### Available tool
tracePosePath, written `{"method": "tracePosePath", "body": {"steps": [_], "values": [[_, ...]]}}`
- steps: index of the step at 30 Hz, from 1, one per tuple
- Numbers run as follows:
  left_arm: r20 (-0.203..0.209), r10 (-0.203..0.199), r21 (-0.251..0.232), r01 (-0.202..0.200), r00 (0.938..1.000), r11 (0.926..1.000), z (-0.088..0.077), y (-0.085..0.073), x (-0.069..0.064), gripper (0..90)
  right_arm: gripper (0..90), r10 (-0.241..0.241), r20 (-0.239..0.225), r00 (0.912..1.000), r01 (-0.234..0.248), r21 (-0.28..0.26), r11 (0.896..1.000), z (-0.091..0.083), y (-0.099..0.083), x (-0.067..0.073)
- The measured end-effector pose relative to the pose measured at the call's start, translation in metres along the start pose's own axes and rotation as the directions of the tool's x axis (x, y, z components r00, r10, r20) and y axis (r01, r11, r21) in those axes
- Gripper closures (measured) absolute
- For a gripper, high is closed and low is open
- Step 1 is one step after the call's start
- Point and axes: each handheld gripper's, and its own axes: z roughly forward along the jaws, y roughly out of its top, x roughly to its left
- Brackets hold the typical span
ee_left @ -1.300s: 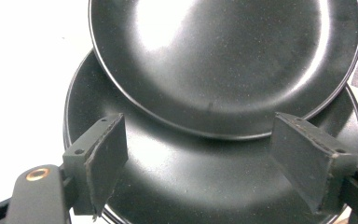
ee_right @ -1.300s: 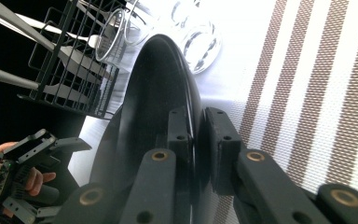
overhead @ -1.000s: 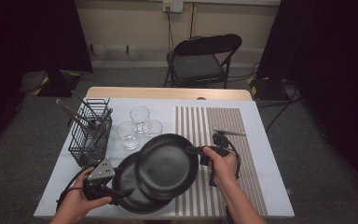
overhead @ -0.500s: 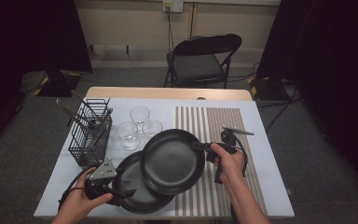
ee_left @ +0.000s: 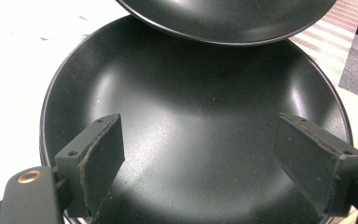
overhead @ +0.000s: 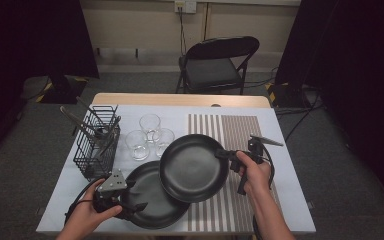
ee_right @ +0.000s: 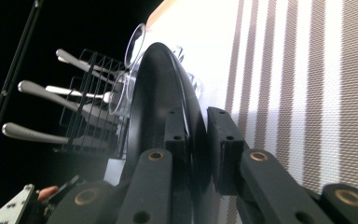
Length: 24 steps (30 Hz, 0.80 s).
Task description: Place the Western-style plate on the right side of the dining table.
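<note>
Since the earlier frames, the upper plate (overhead: 194, 167) has travelled rightward off the stack toward the striped mat (overhead: 235, 150), carried by the right gripper (overhead: 228, 156), while the lower plate (overhead: 152, 197) and the left gripper (overhead: 130, 204) have stayed put.

From the high view, the upper plate hangs above the table (overhead: 130, 112), still overlapping the lower one's right edge, with three glasses (overhead: 150, 134) and a wire basket (overhead: 96, 145) just behind. To do this well, I judge the plate should be kept level, lifted clear of the lower rim, then carried fully over the mat before lowering.

Along the left gripper view, the jaws stand wide apart over the lower plate (ee_left: 191, 130), pressing nothing I can see; the carried plate (ee_left: 228, 18) crosses the top edge.

Along the right gripper view, the right gripper (ee_right: 198, 135) is clamped on the upper plate's rim (ee_right: 158, 93), jaws nearly together with the thin edge between them; a firm pinch matters, since the plate hangs from one side.
</note>
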Motion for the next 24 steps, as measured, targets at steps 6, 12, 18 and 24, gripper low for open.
{"method": "tracePosePath", "body": {"steps": [6,12,18,24], "values": [[0.004,-0.008,-0.005,0.008,1.0000,1.0000,0.001,0.001,0.000,16.1,79.1,0.024,0.004,0.9997,-0.024,-0.007,1.000,-0.004,0.002,-0.005],[0.002,-0.009,-0.012,0.010,1.0000,0.9999,0.002,0.001,0.001,16.1,79.0,0.037,0.000,0.9993,-0.037,-0.023,0.999,-0.009,0.004,-0.009],[0.002,-0.021,-0.007,0.021,0.9998,0.9998,0.003,0.002,0.002,16.1,78.9,0.047,0.003,0.9989,-0.047,-0.028,0.999,-0.012,0.006,-0.013],[0.009,-0.026,-0.002,0.026,0.9996,0.9997,0.007,0.003,0.001,16.1,78.9,0.056,0.001,0.9984,-0.056,-0.042,0.998,-0.015,0.008,-0.016]]}}
